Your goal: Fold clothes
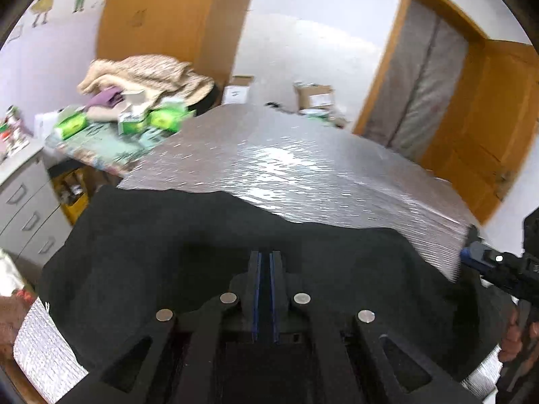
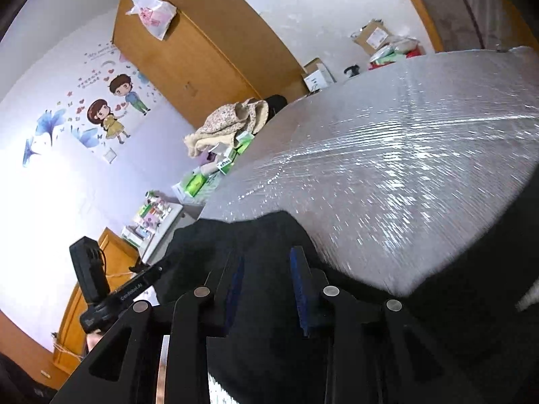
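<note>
Left gripper: jaws pressed together, whether a bit of the black fabric garment is pinched between them can't be told; the garment lies spread just under and ahead of them on the silver foil-covered worktop. Right gripper: jaws spread, garment under and between them but pads not pressing it. Judged mid-task: cloth looks partly bunched, no finished neat fold visible, folds and squaring-up remain.
</note>
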`<state>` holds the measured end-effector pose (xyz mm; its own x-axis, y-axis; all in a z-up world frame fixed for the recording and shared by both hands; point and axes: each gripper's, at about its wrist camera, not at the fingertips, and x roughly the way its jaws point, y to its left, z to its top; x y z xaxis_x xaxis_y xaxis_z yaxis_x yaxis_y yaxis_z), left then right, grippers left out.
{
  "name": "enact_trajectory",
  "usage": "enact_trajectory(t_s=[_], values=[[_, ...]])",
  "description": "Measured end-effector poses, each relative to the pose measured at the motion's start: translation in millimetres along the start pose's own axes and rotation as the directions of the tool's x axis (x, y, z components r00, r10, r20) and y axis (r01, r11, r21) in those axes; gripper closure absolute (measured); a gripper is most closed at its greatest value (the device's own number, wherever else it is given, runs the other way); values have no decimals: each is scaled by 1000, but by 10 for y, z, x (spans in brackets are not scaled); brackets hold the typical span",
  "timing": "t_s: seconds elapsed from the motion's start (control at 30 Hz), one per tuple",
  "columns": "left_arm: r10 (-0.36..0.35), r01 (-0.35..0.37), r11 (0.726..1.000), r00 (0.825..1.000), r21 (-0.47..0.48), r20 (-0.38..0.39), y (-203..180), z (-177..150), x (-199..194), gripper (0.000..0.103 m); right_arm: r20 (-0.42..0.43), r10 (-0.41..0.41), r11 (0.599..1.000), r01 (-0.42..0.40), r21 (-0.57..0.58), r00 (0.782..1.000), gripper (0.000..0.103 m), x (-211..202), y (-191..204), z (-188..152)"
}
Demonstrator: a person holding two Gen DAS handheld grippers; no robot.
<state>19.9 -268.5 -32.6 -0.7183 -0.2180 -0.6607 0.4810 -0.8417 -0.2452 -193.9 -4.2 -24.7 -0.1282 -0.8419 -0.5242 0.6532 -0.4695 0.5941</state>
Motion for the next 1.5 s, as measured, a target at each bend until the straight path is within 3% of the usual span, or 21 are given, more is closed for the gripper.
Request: enact_trajectory(t_s=[0.13, 0.37, 0.43, 0.47, 0.67, 0.77, 0.97, 1.07, 1.17, 1.23, 1.3, 1.37, 1.5], values=[[-3, 0, 999, 997, -38, -71, 159, -148, 249, 100, -51, 4, 1000, -3, 21, 999, 73, 307, -55, 152], [-88, 82, 991, 995, -105, -46, 305, -195, 242, 99, -163, 27, 991, -5, 136, 986, 73, 817, -284, 273], [-83, 78, 992, 995, -101, -47, 287, -177, 231, 99, -202, 39, 988, -8, 154, 979, 82, 926, -334, 263], [-82, 77, 992, 996, -99, -47, 283, -172, 236, 99, -206, 33, 988, -1, 154, 978, 99, 943, -350, 259], [-98, 92, 991, 994, -95, -52, 278, -152, 245, 99, -178, -31, 988, 58, 146, 983, 99, 909, -461, 231], [-63, 61, 997, 996, -39, -63, 204, -120, 195, 99, -171, -33, 989, 57, 140, 985, 99, 891, -447, 218], [-12, 11, 1000, 998, 30, 60, 224, 282, -48, 97, -81, 23, 999, -19, 51, 996, 86, 601, -117, 278], [51, -51, 999, 999, 12, -9, 364, 432, 227, 97, -105, 83, 997, -83, 5, 991, 83, 595, 46, 183], [119, -122, 992, 988, -28, -97, 553, 475, 556, 97, -162, 52, 999, -51, 11, 985, 83, 716, 10, 67], [115, -121, 990, 989, -69, -91, 685, 477, 615, 97, -192, 0, 999, 10, 49, 981, 84, 786, -137, 21], [76, -87, 988, 993, -127, -88, 815, 508, 639, 96, -193, 0, 997, 16, 78, 981, 98, 781, -255, -4], [62, -75, 984, 994, -162, -88, 891, 523, 658, 96, -185, -7, 997, 23, 80, 983, 102, 759, -299, -21], [49, -65, 972, 996, -226, -77, 990, 530, 604, 100, -180, -19, 998, 29, 53, 984, 102, 751, -268, -54]])
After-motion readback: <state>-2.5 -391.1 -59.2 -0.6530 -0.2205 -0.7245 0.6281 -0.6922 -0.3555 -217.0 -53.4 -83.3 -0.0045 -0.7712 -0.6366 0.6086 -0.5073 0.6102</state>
